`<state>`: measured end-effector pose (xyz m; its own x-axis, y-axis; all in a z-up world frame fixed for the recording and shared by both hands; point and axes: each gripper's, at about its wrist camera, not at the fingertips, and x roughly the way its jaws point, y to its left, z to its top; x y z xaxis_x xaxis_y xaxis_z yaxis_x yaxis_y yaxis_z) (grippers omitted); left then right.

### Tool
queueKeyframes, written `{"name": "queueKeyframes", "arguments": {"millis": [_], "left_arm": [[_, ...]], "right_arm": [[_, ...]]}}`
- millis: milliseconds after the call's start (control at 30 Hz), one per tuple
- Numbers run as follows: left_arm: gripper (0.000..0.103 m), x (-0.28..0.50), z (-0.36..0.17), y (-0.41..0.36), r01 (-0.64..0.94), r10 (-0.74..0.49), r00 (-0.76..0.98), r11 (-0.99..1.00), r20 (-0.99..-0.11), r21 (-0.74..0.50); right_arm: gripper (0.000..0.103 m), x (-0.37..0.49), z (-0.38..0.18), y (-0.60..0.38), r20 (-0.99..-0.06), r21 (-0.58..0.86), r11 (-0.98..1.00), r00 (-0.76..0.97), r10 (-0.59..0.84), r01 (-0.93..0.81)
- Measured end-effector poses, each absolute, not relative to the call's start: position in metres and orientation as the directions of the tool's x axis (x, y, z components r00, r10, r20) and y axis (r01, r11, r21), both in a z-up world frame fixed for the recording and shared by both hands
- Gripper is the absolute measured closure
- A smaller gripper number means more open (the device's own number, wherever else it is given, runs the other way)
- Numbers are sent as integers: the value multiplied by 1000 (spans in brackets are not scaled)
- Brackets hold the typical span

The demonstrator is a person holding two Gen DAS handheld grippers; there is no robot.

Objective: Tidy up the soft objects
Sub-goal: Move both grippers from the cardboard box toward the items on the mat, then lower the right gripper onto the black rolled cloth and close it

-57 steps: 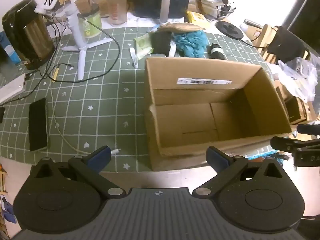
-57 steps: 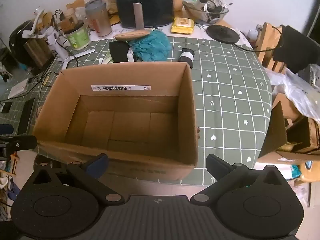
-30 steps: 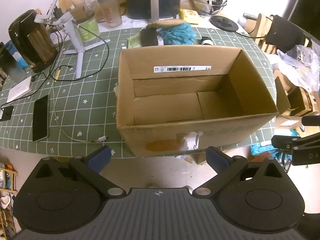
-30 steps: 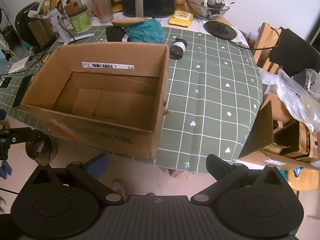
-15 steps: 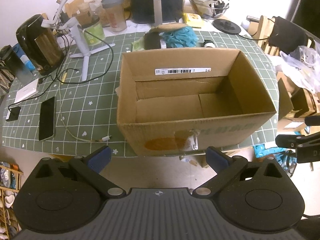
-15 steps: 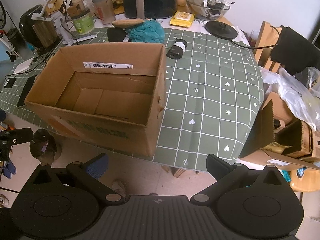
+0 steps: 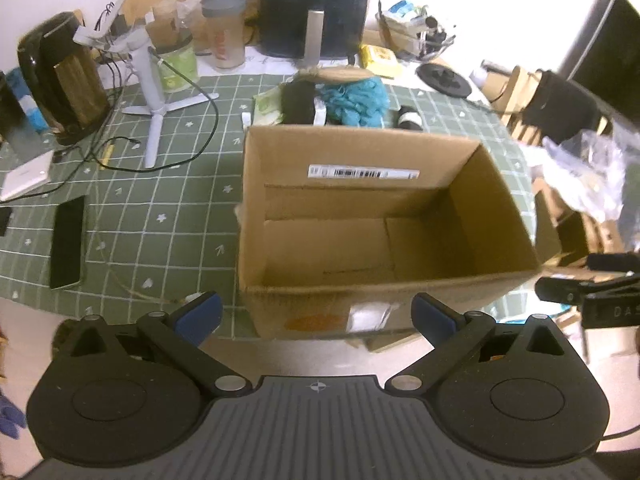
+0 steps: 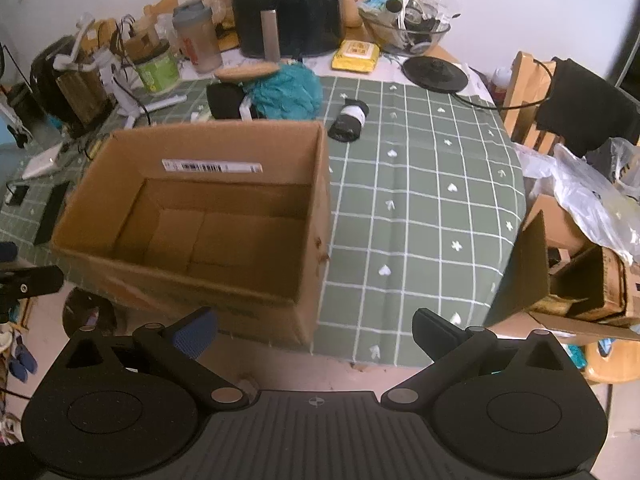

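Observation:
An open cardboard box [image 7: 360,152] [image 8: 316,184] stands at the near edge of the green checked table [image 7: 168,200] [image 8: 420,208], with nothing inside. Behind it lie a teal bath pouf [image 7: 354,96] [image 8: 288,90], a black folded cloth [image 7: 298,102] [image 8: 226,100], a pale green pack [image 7: 268,106] and a black roll with a white band [image 7: 408,116] [image 8: 350,118]. My left gripper [image 7: 316,312] is open, just off the table in front of the box. My right gripper [image 8: 314,330] is open in front of the box's right corner. Both hold nothing.
A black air fryer [image 7: 316,4] [image 8: 286,4], shaker bottle [image 7: 222,26], green jar [image 8: 156,66], kettle [image 7: 60,76], white tripod [image 7: 150,80] with cables and a phone [image 7: 66,236] crowd the back and left. Another carton [image 8: 576,280] and plastic bags [image 8: 592,192] stand right of the table.
Both grippers have moved forward toward the table after pulling back, so the box looks larger. Both stay open and the box has not shifted.

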<state>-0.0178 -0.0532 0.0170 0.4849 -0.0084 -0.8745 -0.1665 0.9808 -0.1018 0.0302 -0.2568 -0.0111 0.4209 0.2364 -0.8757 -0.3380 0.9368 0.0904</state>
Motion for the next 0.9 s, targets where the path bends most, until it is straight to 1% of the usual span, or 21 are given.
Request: {"name": "queueKeyframes", "arguments": {"millis": [100,267,367,533,667,900], "left_arm": [[0,-8,17,-45,-156,-21,496,981,-868,-113],[0,7,18,-36,-128,2,509,989,-861,-73],[0,13,18,-29,-107,-5,532,992,-847,-73],[0,25,19,-16,-77,-48,540,991,-840,-107],[0,34,24,-9,-32,-92,562,991,-822,-132],[0,51,27,7,-5,-112,577,990,-809,-141]], "right_arm": [[0,36,-8,-252,-870,83,940,436,230,-331],[0,47,-6,-248,-857,79,948,465,222,-308],[0,57,-5,-248,-842,83,953,491,223,-291],[0,74,0,-249,-800,89,960,556,227,-264],[0,92,1,-250,-795,66,960,567,214,-271],[0,126,0,-254,-793,134,952,545,270,-277]]}}
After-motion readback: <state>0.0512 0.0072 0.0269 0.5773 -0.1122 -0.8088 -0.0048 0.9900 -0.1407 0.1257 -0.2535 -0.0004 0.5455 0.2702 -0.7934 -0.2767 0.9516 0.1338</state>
